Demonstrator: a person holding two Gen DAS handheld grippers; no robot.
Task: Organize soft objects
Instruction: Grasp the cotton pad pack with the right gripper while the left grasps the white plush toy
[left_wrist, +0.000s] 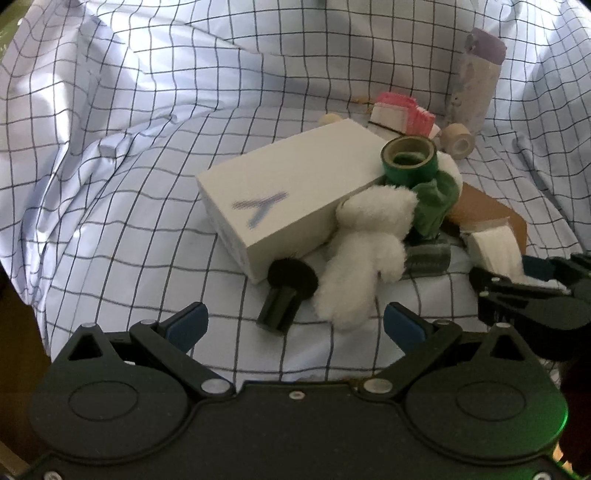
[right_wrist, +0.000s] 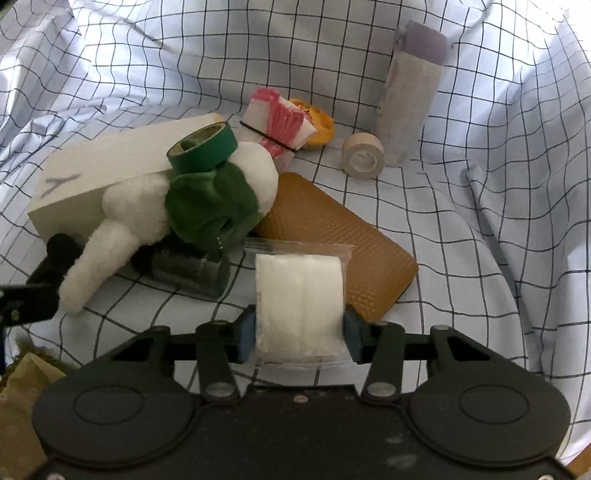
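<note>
The right tongs (right_wrist: 300, 334) pinch a white padded roll in clear wrap (right_wrist: 300, 310), one blue pad pressed on each side of it; the roll sits at the near edge of the pile, on the checked cloth (right_wrist: 480, 258), its far end just beside an orange-brown textured pad (right_wrist: 332, 229); in the left wrist view the same roll (left_wrist: 495, 245) shows at the right, with the right tongs (left_wrist: 532, 280) closed on it. The left tongs (left_wrist: 295, 323) are spread wide with nothing between the pads, held over the cloth (left_wrist: 110, 221) near a white plush toy (left_wrist: 365, 258) with a green garment (left_wrist: 432, 206); the toy leans against a white box (left_wrist: 280, 199), and a green tape roll (left_wrist: 408, 162) rests on top of toy and box edge; a black brush-like piece (left_wrist: 284, 295) lies just left of the toy's leg. Farther off stand a tall pale tube (right_wrist: 410, 96), a beige tape roll (right_wrist: 364, 157), a pink and white bundle bound by a black band (right_wrist: 277, 125), and something yellow (right_wrist: 317, 125) behind it.
</note>
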